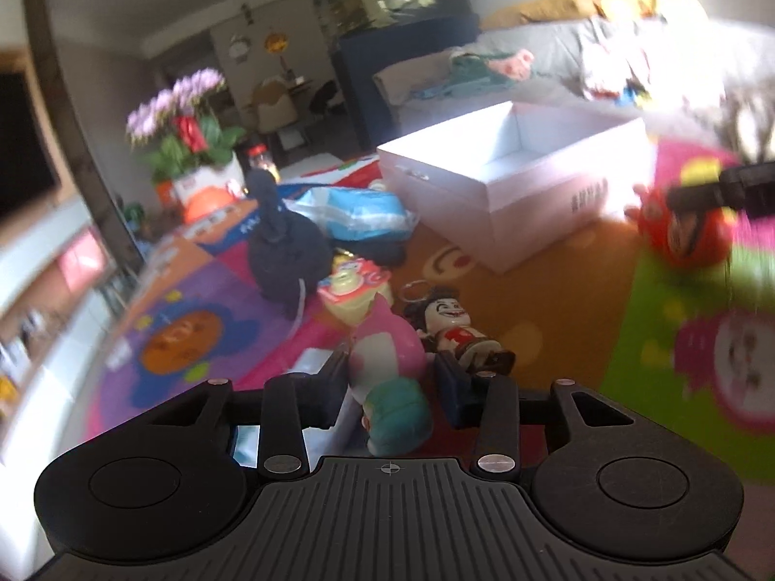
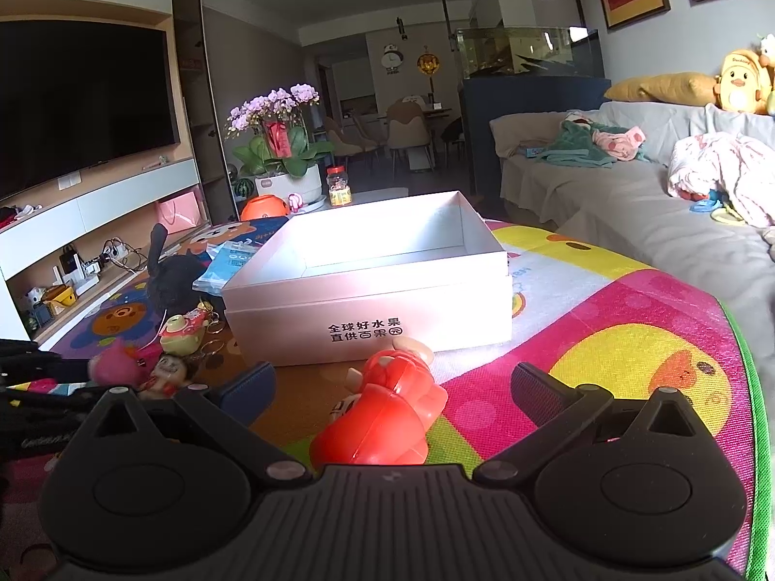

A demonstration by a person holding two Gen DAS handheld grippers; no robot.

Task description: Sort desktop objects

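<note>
An open white box (image 2: 368,285) stands on the colourful play mat (image 2: 605,319); it also shows in the left wrist view (image 1: 513,184). My left gripper (image 1: 392,373) is shut on a pink, white and teal soft toy (image 1: 387,368). A small grinning figure keychain (image 1: 450,329) lies just right of it. My right gripper (image 2: 392,387) is open, its fingers either side of a red toy (image 2: 382,411) lying on the mat before the box. That red toy (image 1: 688,232) and the right gripper appear blurred in the left wrist view.
A black plush (image 1: 286,252), a yellow-pink toy (image 1: 353,285) and a blue plastic packet (image 1: 353,213) lie left of the box. A grey sofa (image 2: 629,203) runs along the right. A flower pot (image 2: 286,164) and TV cabinet (image 2: 97,222) stand at the left.
</note>
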